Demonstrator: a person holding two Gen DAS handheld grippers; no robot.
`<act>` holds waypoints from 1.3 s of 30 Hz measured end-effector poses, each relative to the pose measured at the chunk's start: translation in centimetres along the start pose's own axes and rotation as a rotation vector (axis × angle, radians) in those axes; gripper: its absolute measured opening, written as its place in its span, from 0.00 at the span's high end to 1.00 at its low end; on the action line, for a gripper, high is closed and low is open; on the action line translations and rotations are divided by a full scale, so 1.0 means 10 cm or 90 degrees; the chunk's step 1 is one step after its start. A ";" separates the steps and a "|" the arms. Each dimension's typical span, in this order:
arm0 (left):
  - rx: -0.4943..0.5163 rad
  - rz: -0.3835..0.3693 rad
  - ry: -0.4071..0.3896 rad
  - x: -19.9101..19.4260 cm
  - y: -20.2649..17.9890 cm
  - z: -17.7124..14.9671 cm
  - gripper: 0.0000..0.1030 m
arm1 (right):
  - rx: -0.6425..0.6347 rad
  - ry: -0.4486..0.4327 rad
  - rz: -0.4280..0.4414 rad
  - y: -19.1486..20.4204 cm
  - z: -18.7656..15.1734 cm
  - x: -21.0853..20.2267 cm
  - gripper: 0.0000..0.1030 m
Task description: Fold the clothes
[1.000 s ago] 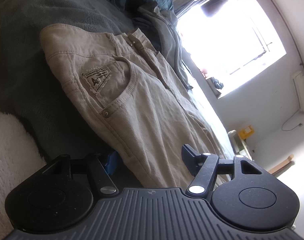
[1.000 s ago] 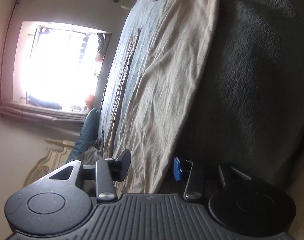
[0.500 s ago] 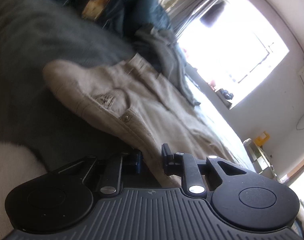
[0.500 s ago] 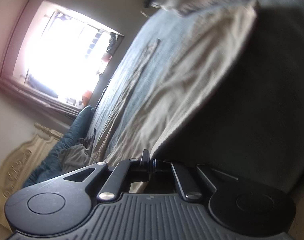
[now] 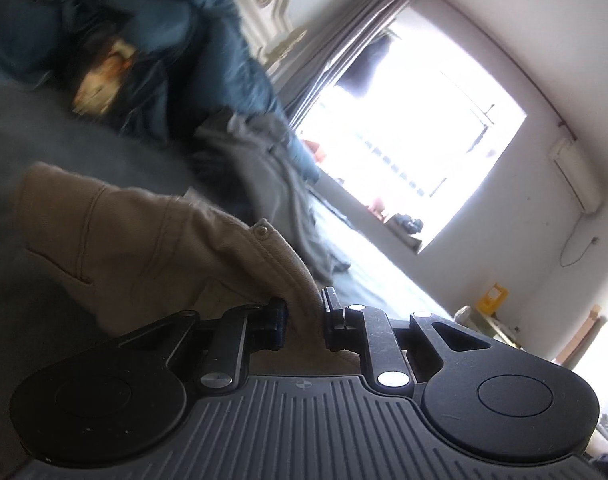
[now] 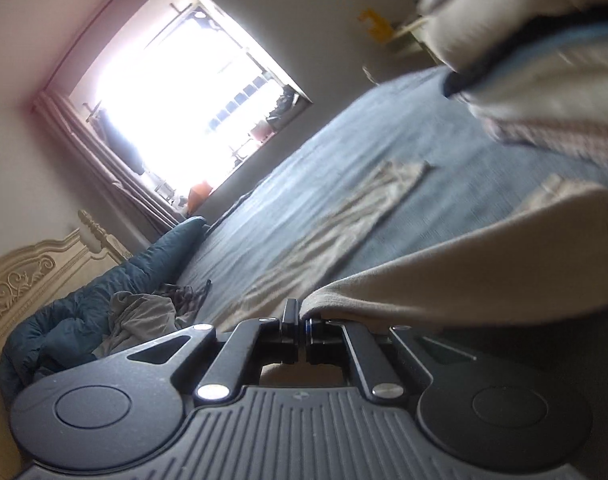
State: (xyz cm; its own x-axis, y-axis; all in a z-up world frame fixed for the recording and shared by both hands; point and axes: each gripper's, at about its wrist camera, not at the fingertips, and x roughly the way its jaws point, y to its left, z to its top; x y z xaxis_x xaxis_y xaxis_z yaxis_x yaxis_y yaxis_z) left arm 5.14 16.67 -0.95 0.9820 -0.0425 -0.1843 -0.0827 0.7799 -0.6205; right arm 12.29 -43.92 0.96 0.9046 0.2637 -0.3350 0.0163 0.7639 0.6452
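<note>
Beige trousers [image 5: 143, 248] lie on a grey bedspread [image 5: 31, 128]. My left gripper [image 5: 304, 316] is shut on the trousers near the waistband and pocket rivet, and the cloth bunches up between the jaws. My right gripper [image 6: 299, 324] is shut on the edge of one trouser leg [image 6: 484, 272] and lifts it off the bed. The other leg [image 6: 344, 232] still lies flat on the bedspread [image 6: 344, 152]. The cloth inside both jaws is hidden.
A dark blue duvet [image 5: 151, 48] and a grey garment [image 5: 271, 184] are heaped by the carved headboard [image 6: 27, 276]. A bright window [image 6: 183, 100] is beyond the bed. Folded pale clothes [image 6: 544, 60] lie at the upper right. A yellow item [image 5: 490, 296] sits by the wall.
Both grippers closed from open onto the trousers, the left at the waist and the right at a leg edge. Both have then lifted and swung, raising the cloth off the bed.
</note>
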 end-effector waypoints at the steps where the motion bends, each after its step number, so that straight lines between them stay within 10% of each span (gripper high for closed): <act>1: 0.005 0.000 -0.004 0.08 -0.03 0.03 0.84 | -0.006 -0.002 0.001 0.05 0.05 0.07 0.97; 17: 0.072 0.045 0.053 1.86 -0.10 0.40 0.85 | -0.160 0.008 -0.047 0.87 0.78 2.09 0.97; 24: 0.017 0.097 0.191 2.65 0.35 0.29 0.82 | -0.166 0.114 -0.109 0.78 0.63 3.41 0.97; 28: -0.042 0.037 0.206 2.61 0.49 0.44 0.64 | -0.110 0.209 -0.131 0.55 0.56 3.90 0.94; 31: -0.128 0.000 0.176 2.51 0.64 0.59 0.56 | -0.040 0.264 -0.108 0.40 0.64 4.05 0.76; 33: -0.193 -0.002 0.160 2.55 0.81 0.69 0.55 | 0.046 0.304 -0.073 0.29 0.72 4.16 0.46; 39: -0.277 -0.010 0.149 2.52 1.00 0.72 0.55 | 0.321 0.337 -0.033 -0.05 0.81 4.25 0.25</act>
State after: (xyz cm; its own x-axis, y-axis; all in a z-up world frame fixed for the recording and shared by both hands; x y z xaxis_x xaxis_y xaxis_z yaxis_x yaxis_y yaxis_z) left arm 30.22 27.90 -6.36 0.9234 -0.2295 -0.3078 -0.1807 0.4476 -0.8758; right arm 54.14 -37.88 -8.01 0.5723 0.5817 -0.5780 0.3625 0.4528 0.8146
